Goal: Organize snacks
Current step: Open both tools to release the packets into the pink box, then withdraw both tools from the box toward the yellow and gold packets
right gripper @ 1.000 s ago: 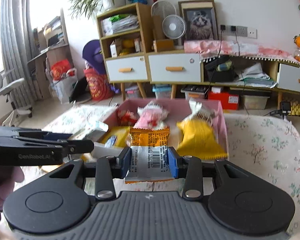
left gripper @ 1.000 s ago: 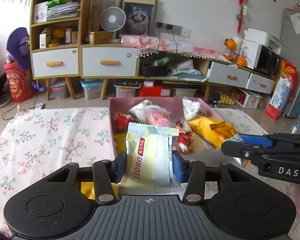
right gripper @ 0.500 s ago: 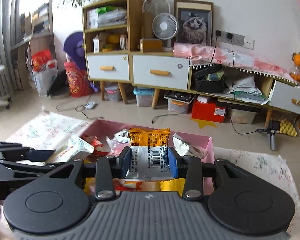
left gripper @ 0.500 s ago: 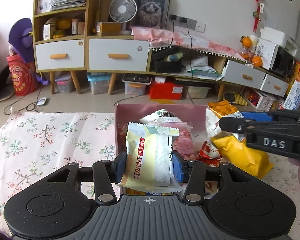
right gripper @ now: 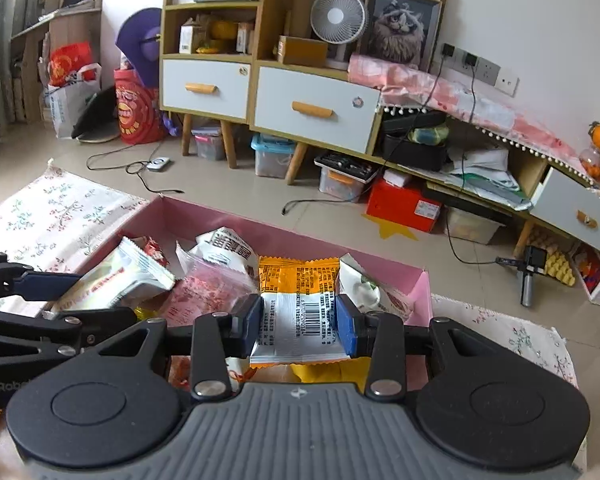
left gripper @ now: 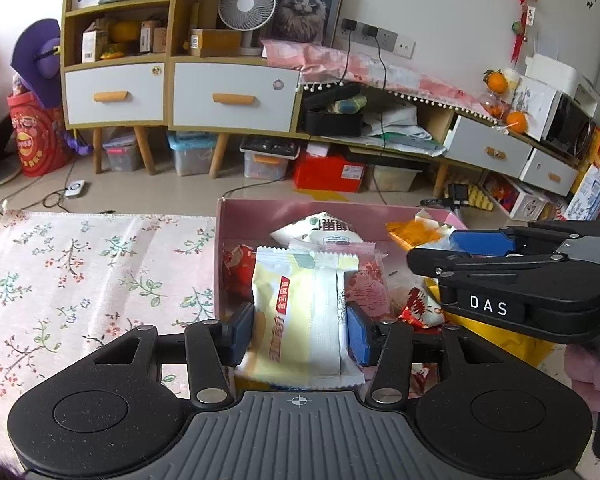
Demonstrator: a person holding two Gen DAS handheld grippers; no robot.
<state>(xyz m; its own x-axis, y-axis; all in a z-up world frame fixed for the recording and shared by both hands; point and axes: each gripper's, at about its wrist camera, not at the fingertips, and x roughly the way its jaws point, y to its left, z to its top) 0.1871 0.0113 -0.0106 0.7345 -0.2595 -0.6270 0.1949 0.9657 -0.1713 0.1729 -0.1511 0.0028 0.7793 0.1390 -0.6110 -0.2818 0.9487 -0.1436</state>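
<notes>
My left gripper [left gripper: 300, 334] is shut on a yellow and white snack packet [left gripper: 300, 312], held over the left part of the pink box [left gripper: 300, 210]. My right gripper [right gripper: 300, 326] is shut on an orange snack packet with a white barcode panel [right gripper: 300, 304], held over the same pink box [right gripper: 284, 236]. The box holds several snack packets, among them a white one [left gripper: 320, 232], a pink one [right gripper: 208, 292] and a yellow one [left gripper: 504, 340]. The right gripper also shows at the right of the left wrist view [left gripper: 452, 246], and the left gripper at the left of the right wrist view [right gripper: 72, 292].
The box sits on a floral cloth [left gripper: 80, 272] that also shows to its right [right gripper: 520, 344]. Beyond the table are a floor with cables, white drawer cabinets [left gripper: 180, 96] and storage bins.
Both grippers have moved forward and lower over the pink box, each keeping its packet. The view now looks down into the box from closer.
</notes>
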